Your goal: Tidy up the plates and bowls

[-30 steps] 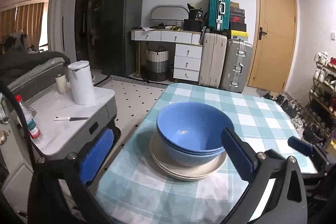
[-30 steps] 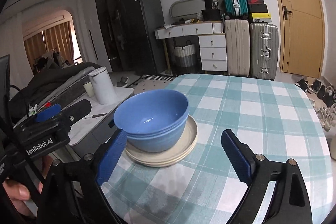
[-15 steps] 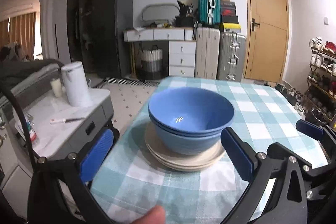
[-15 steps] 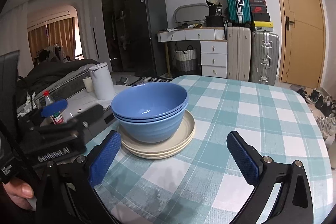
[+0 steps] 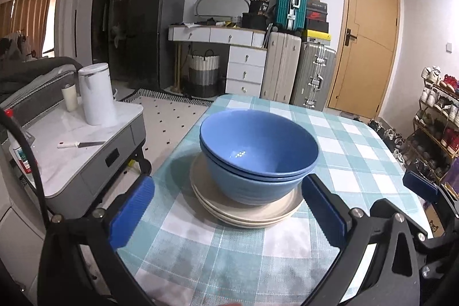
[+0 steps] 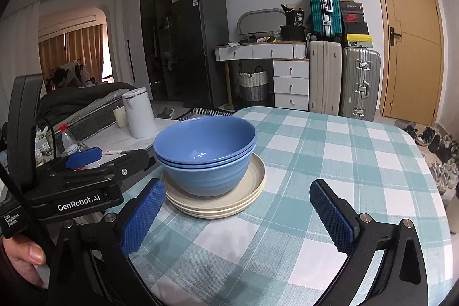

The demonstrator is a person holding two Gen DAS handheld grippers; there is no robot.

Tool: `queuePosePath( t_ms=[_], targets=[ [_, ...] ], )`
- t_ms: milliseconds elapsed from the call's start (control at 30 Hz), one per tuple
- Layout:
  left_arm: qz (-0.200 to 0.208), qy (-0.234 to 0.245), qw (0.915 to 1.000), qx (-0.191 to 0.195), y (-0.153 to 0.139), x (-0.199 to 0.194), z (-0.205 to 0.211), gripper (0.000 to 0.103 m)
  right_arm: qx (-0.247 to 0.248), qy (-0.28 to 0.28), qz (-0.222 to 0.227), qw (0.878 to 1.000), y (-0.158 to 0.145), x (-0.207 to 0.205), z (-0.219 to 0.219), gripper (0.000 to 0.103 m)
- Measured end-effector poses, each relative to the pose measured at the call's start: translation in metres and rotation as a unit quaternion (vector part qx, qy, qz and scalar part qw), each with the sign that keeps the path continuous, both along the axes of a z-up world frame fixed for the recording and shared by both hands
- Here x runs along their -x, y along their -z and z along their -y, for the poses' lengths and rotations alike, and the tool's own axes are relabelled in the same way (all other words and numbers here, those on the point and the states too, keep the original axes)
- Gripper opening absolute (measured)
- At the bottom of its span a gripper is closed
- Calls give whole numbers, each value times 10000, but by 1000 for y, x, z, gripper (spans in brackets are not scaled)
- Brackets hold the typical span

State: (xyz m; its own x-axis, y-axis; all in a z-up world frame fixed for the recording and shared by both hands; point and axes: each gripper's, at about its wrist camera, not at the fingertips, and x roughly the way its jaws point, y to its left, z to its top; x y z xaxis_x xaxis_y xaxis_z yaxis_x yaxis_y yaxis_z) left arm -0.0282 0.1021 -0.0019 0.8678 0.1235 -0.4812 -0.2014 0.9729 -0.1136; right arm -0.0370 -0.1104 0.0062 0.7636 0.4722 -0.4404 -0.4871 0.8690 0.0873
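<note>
We are holding the left gripper [image 5: 226, 208] spread wide, its blue pads flanking the stacked blue bowls [image 5: 258, 154], which are sitting on the cream plates [image 5: 246, 212] near the left edge of the checked tablecloth [image 5: 358, 151]. We are keeping the right gripper [image 6: 235, 212] released too, grasping nothing, over bare cloth right of the stack.

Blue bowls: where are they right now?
The blue bowls sit nested on the cream plates, near the table's left edge, centred in both wrist views.
</note>
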Motion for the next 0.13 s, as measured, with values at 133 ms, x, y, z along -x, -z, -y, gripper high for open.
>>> queuePosePath(
  t_ms=[133],
  targets=[
    [213, 23, 9997, -89, -1, 5, 3, 103, -55, 8, -62, 10000, 1, -3, 2, 102]
  ],
)
